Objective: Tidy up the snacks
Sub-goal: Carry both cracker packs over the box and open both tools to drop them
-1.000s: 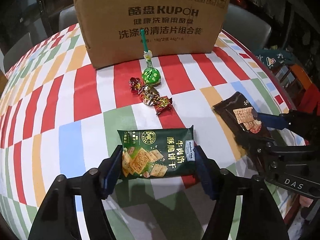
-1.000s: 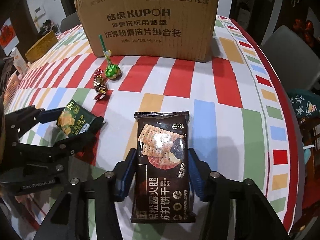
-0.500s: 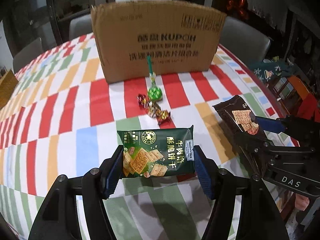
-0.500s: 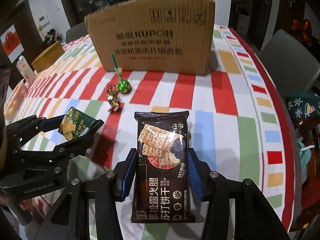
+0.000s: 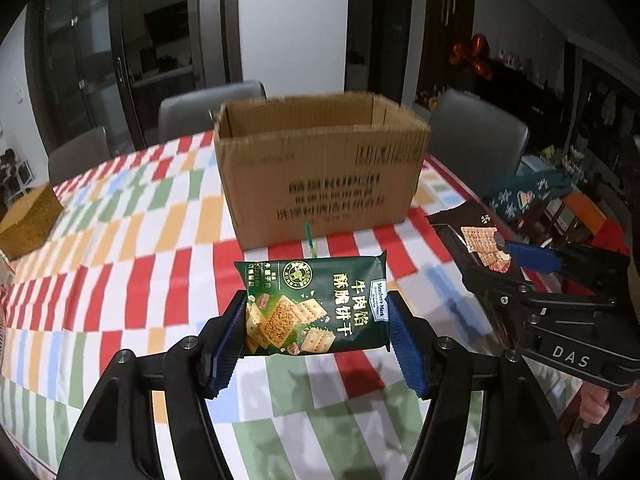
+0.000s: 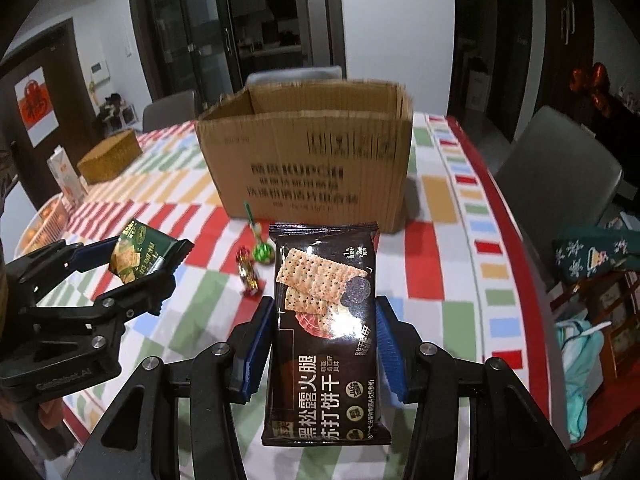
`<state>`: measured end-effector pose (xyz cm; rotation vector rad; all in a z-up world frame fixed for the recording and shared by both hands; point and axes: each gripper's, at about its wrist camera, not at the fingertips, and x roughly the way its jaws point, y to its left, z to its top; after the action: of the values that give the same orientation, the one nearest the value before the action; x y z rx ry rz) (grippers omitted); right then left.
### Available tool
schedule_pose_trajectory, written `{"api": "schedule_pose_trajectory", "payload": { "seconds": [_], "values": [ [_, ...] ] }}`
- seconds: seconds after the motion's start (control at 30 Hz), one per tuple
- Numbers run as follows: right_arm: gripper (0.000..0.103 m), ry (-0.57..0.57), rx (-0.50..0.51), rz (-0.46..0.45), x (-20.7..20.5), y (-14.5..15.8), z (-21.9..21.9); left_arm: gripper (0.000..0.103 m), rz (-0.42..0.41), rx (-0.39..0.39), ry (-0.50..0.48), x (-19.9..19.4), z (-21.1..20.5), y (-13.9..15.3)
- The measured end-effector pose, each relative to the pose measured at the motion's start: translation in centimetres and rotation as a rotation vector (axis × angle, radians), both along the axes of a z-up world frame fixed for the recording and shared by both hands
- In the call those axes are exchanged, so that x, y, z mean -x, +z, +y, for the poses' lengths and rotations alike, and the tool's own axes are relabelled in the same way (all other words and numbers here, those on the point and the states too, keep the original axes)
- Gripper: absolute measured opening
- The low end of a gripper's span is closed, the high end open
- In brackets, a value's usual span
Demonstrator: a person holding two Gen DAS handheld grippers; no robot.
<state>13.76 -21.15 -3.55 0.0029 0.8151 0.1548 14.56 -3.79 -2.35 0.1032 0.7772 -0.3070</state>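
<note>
Left wrist view: green cracker packet clamped between left gripper fingers, now raised above table; cardboard box opening visible. Right wrist view: black cracker packet pinched by right gripper, likewise raised. Ready for boxing.

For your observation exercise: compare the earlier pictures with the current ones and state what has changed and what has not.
Both grippers rose: the left gripper lifted the green cracker packet and the right gripper the black cracker packet, so the cardboard box now shows its open top. Both grips stayed shut. The candies stayed on the tablecloth.
</note>
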Motion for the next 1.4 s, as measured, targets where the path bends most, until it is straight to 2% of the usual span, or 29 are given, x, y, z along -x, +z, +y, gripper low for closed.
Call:
{"api": "schedule_pose_trajectory", "payload": {
  "seconds": [0.33, 0.7, 1.07, 1.4],
  "values": [
    [0.050, -0.005, -0.022, -0.112, -0.5, 4.3, 0.2, 0.066, -0.120, 0.016, 0.014, -0.8, 0.5, 4.9],
    [0.050, 0.009, -0.047, -0.209, -2.7, 8.3, 0.6, 0.066, -0.207, 0.014, 0.038, -3.2, 0.7, 8.8],
    [0.050, 0.012, -0.062, -0.223, -6.8, 10.1, 0.5, 0.066, -0.211, 0.021, 0.056, -7.2, 0.6, 10.5],
    [0.050, 0.013, -0.045, -0.205, -11.2, 10.6, 0.6, 0.066, -0.195, 0.013, 0.068, -11.5, 0.7, 10.6]
  ]
}}
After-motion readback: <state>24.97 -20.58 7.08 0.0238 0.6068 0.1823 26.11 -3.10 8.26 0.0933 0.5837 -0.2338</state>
